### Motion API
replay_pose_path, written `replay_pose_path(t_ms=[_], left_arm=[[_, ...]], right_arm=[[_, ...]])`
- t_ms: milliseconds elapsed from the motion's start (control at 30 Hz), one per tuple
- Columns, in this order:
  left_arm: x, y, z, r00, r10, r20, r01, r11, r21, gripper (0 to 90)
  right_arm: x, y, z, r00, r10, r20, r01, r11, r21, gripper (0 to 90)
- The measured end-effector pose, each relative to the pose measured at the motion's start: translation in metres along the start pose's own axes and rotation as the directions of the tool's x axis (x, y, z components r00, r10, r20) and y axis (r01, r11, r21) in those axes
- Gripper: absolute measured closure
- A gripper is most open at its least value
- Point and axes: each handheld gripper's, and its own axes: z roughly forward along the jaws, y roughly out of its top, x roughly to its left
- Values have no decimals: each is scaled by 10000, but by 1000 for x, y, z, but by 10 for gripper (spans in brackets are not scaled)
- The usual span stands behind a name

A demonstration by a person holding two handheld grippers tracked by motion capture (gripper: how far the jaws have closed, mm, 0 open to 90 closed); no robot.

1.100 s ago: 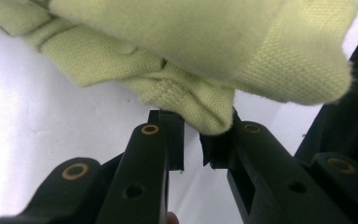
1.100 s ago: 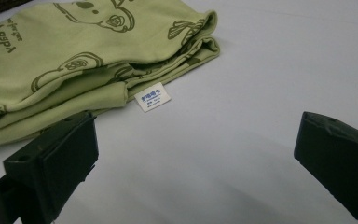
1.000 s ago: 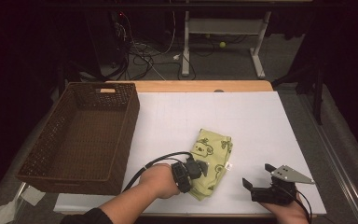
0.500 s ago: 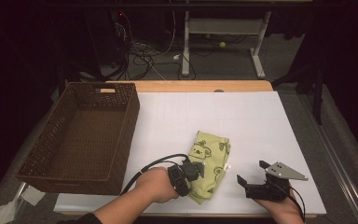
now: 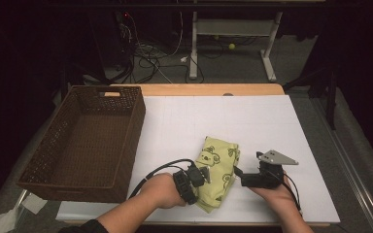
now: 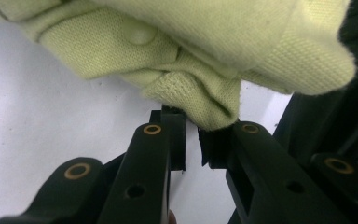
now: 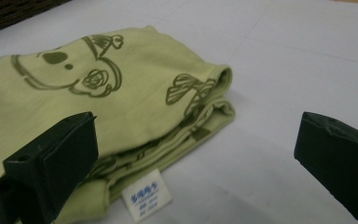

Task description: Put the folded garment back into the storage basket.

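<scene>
A folded light-green cloth (image 5: pixel 219 162) printed with dark animal drawings lies on the white table cover (image 5: pixel 252 121). My left gripper (image 5: pixel 205 174) sits at the cloth's near left edge, shut on a bunched fold of the fabric. In the left gripper view, its jaws (image 6: pixel 193 140) pinch the cloth (image 6: pixel 205 42) between the pads. My right gripper (image 5: pixel 236 172) is just off the cloth's right edge, level with the table and pointing left. Its jaws stand wide open (image 7: pixel 198 130), with the cloth's folded corner (image 7: pixel 98 93) and a small white label (image 7: pixel 147 195) ahead of them, untouched.
A brown woven basket (image 5: pixel 135 141) stands on the table's left side. Bare white cover stretches behind and to the right of the cloth. Beyond the table's far edge are a desk frame (image 5: pixel 233 34) and cables on the floor.
My right gripper has moved left, from the table's right front area up to the cloth's right edge. The left gripper has stayed in place with the cloth in its jaws.
</scene>
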Motion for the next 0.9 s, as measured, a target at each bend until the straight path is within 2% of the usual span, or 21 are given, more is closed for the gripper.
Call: replay_pose_path(t_ms=[33, 133, 233, 267, 433, 567, 667, 733, 767, 900], left_arm=[[0, 0, 0, 10000, 0, 0, 0, 10000, 0, 784], [-3, 0, 0, 9998, -76, -176, 76, 10000, 40, 783], [-4, 0, 0, 9996, -164, -251, 165, 9999, 23, 783], [-3, 1, 0, 9995, 13, -314, -8, 9998, 186, 782], [-4, 2, 0, 9993, -93, -357, 100, 9997, 204, 782], [-5, 2, 0, 9990, -74, -431, 85, 9996, 262, 782], [-5, 3, 0, 9992, -58, -404, 70, 9995, 302, 781], [-6, 3, 1, 9987, -366, -349, 366, 9993, 20, 781], [-5, 3, 0, 9992, -91, -398, 102, 9996, 260, 782], [-7, 2, 1, 9988, -239, -435, 243, 9997, 84, 781]], right_arm=[[0, 0, 0, 10000, 0, 0, 0, 10000, 0, 1], [-4, 11, 14, 10000, 28, -22, -29, 10000, -76, 32], [-5, 19, 22, 9999, 145, -22, -145, 9998, 102, 51], [-6, 21, 25, 9999, 168, -31, -168, 9998, 57, 65], [-9, 33, 41, 9995, 270, 138, -272, 9995, 173, 152], [-17, 34, 49, 9964, 824, 175, -831, 9958, 394, 228], [-19, 31, 55, 9949, 988, 197, -1001, 9919, 783, 270], [-21, 27, 60, 9932, 1154, 132, -1161, 9879, 1027, 297], [-21, 26, 61, 9920, 1251, 141, -1259, 9847, 1201, 305], [-17, 24, 62, 9940, 1084, 161, -1096, 9794, 1694, 317]])
